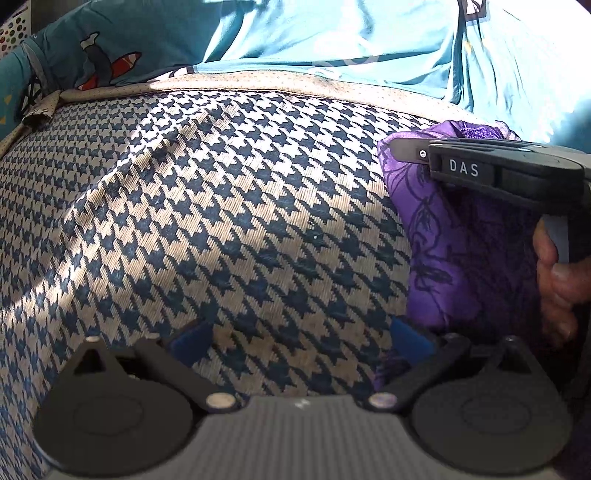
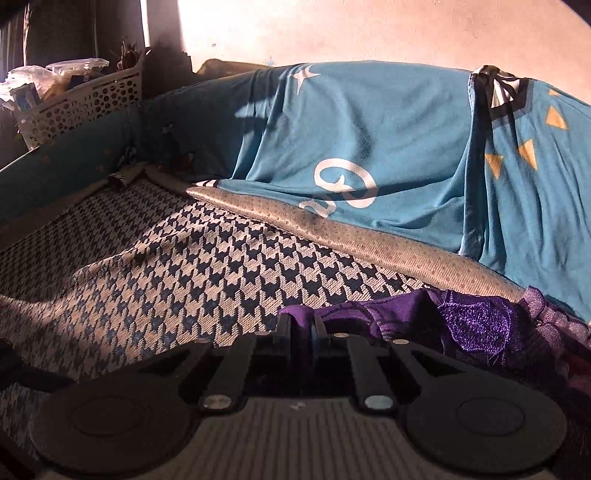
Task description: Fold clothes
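the right gripper (image 2: 307, 332) has its fingers squeezed close together, and a fold of the purple cloth (image 2: 476, 328) is pinched between them. from the left wrist view the same gripper (image 1: 404, 151) reaches in from the right, lying over the top of the purple cloth (image 1: 454, 251), with a hand (image 1: 557, 280) wrapped around its handle.

the left gripper (image 1: 299, 339) has its fingers spread wide apart. nothing is between them. they hang just over the checked cover, and the right-side finger (image 1: 410, 338) is just beside the lower edge of the purple cloth. i cannot tell if it touches.

the purple cloth lies bunched up on the right side of the bed, with a lacy patch on top.

the bed is covered by a blue and cream checked cover (image 1: 207, 221). it has soft wrinkles and stripes of sun and shade. a tan dotted border (image 2: 369, 240) runs along its far edge. behind it, a teal sheet (image 2: 369, 129) with white shapes and yellow triangles hangs over something tall. a white basket with holes (image 2: 85, 99) full of things stands in the far left corner. a pinkish wall (image 2: 369, 29) is behind.

most of the checked cover to the left of the purple cloth is bare and flat. the teal sheet closes in the back, and a teal bumper (image 2: 66, 166) closes in the left side.
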`<action>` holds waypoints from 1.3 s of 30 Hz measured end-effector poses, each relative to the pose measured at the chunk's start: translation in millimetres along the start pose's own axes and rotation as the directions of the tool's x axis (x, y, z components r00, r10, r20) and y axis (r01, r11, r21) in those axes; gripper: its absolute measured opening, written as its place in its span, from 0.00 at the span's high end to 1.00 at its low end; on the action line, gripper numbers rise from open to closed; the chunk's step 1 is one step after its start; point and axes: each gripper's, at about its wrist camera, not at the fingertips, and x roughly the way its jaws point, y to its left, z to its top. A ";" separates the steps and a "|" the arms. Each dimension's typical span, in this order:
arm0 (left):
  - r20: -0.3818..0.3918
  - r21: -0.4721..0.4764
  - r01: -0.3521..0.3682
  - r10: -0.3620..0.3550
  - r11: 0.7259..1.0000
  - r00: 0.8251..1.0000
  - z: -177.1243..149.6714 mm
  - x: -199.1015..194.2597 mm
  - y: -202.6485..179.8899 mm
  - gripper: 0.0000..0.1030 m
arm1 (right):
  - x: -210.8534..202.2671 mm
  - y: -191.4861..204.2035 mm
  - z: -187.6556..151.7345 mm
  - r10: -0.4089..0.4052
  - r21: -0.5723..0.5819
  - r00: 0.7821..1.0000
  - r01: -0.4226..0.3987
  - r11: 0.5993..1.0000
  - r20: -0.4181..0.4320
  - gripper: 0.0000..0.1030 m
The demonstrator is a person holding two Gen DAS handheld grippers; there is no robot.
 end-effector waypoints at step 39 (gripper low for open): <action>0.231 0.045 -0.032 0.021 0.998 0.973 20.1 -27.0 -28.8 0.00 | -74.2 -27.2 1.4 -0.281 0.354 0.951 0.221 0.909 0.130 0.65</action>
